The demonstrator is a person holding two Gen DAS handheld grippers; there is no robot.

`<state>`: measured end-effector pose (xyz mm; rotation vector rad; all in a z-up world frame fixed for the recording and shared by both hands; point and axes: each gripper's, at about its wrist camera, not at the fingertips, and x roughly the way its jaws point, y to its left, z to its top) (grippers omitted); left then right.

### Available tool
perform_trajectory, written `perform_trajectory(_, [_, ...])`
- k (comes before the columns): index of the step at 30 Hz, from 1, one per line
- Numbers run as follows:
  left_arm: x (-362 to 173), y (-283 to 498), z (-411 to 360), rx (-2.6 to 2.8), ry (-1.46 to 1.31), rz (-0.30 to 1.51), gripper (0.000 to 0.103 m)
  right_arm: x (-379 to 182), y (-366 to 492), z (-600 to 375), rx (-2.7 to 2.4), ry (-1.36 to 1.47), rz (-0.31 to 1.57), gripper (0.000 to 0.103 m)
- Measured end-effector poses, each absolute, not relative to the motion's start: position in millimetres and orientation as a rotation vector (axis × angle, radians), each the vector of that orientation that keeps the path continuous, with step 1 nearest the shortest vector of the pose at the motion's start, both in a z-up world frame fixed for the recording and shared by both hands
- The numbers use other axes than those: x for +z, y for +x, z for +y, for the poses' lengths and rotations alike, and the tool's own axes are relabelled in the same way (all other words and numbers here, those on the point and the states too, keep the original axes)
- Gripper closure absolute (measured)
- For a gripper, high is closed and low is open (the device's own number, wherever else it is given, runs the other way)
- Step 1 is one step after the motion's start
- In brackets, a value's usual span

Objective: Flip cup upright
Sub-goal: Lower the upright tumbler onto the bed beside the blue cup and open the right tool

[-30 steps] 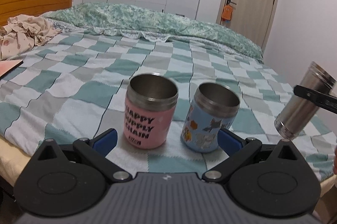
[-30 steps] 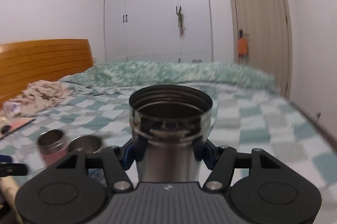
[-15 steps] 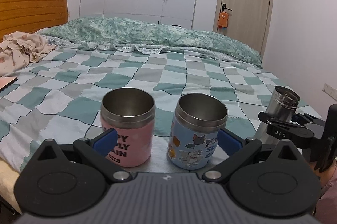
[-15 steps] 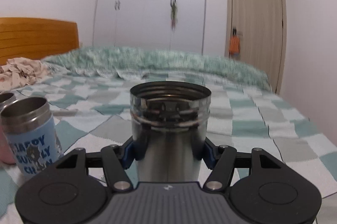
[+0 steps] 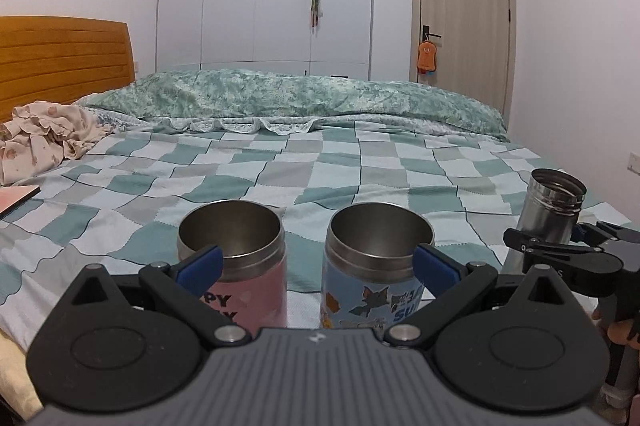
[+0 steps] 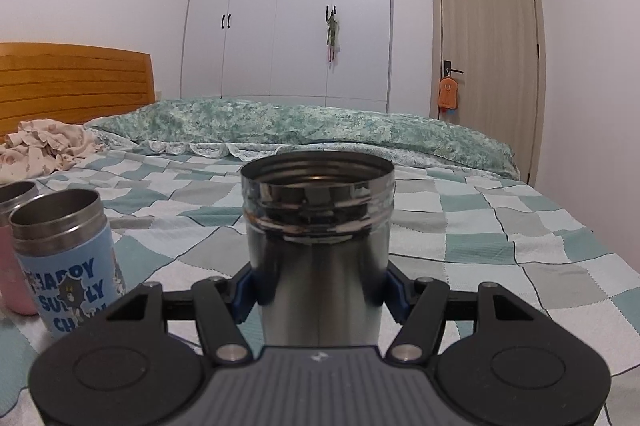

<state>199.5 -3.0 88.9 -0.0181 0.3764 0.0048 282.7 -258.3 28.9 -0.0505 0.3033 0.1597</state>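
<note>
Since the earlier frames the plain stainless-steel cylindrical cup (image 6: 318, 246) has gone from tilted in the air to upright, long axis vertical, threaded mouth facing up. It sits at centre frame in the right wrist view and at right edge, mid-height, in the left wrist view (image 5: 550, 211). The right gripper (image 6: 319, 288) is clamped on its lower body, blue pads pressed to both sides; whether the base touches the bedspread cannot be told.

Cups counted: three, all metal-rimmed and mouth-up. The pink-sleeved steel cup with black lettering (image 5: 236, 258) and the blue-sleeved steel cup with cartoon print (image 5: 376, 266) stand side by side, just apart, at lower centre of the left wrist view.

The left gripper (image 5: 316, 262) is spread wide, gripping nothing, with one blue pad in front of each printed cup.

All rest on a quilted bedspread in teal, grey and white checks (image 5: 320, 165). A wooden slatted headboard (image 5: 60, 61) occupies the left.
</note>
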Motion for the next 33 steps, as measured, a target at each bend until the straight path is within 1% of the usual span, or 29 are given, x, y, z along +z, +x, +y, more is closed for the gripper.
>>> perform_trajectory(2, [89,202,-3,0.01,-0.019,0.372,0.0,30,282,-259,0.164,-0.051,0.301,0.033])
perform_trajectory(4, [89,203,-4,0.013,-0.017,0.362,0.0,32,279,-259,0.163,-0.057,0.294,0.02])
perform_trajectory(9, [92,197,-2,0.012,-0.019,0.354,0.0,40,259,-263,0.158,-0.074,0.257,0.004])
perform_trajectory(11, [94,190,0,0.009,-0.022,0.346,0.0,45,245,-265,0.157,-0.079,0.231,0.0])
perform_trajectory(18, [102,150,8,-0.029,-0.024,0.308,0.0,65,169,-267,0.184,-0.091,0.165,0.0])
perform_trajectory(22, [96,118,16,-0.067,-0.033,0.284,0.0,68,119,-266,0.201,-0.07,0.145,0.0])
perform_trajectory(26, [80,85,22,-0.098,-0.045,0.255,0.0,57,72,-268,0.208,-0.051,0.132,0.0])
perform_trajectory(33, [41,46,21,-0.043,-0.01,0.181,0.0,25,20,-269,0.188,-0.065,0.118,0.0])
